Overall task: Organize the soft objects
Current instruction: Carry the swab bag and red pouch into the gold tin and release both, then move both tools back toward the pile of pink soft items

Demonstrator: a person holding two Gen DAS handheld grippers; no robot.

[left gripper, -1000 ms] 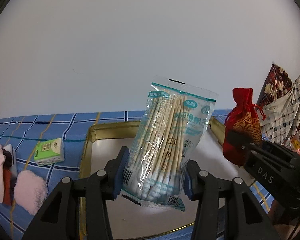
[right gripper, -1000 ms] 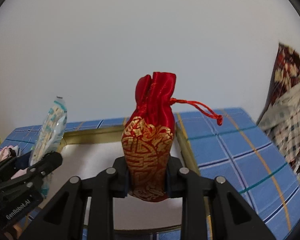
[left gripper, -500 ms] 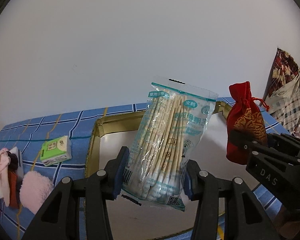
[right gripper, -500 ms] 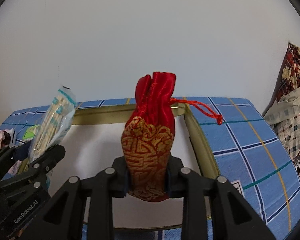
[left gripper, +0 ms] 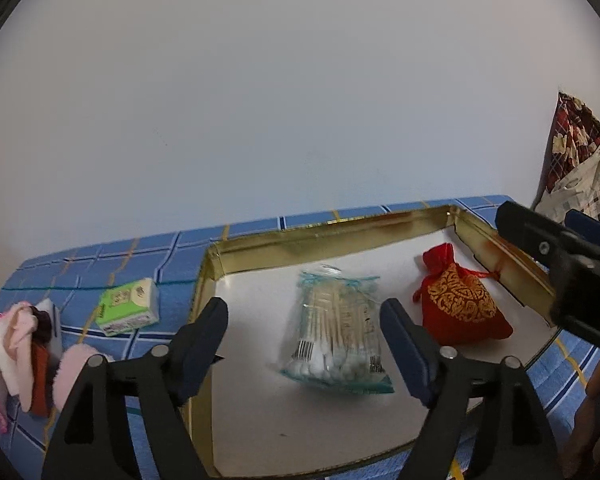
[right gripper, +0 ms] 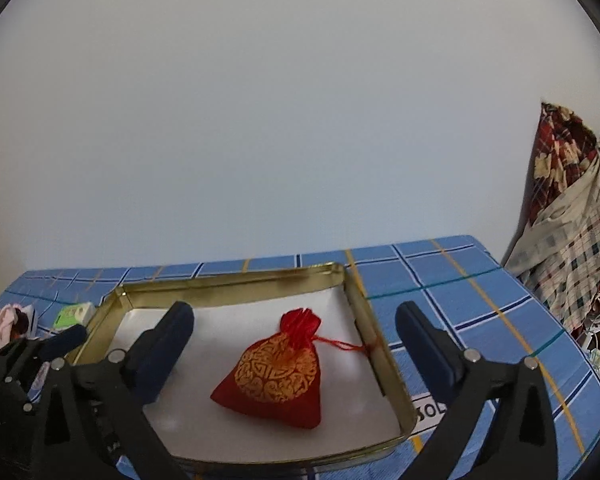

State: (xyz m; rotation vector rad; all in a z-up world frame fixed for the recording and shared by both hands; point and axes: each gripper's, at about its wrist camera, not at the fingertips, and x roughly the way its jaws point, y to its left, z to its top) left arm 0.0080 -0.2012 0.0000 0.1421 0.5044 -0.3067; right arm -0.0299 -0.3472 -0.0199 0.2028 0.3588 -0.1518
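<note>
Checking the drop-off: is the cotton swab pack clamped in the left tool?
No, the cotton swab pack lies flat in the tray, between the open left tool fingers.

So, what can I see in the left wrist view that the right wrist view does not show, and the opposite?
Only the left wrist view shows the cotton swab pack lying in the tray, and the pink fluffy item outside the tray.

Only the right wrist view shows the tablecloth to the right of the tray and the white label beside it.

Both show the red pouch lying in the tray, the green tissue pack, the open left gripper and the open right gripper.
</note>
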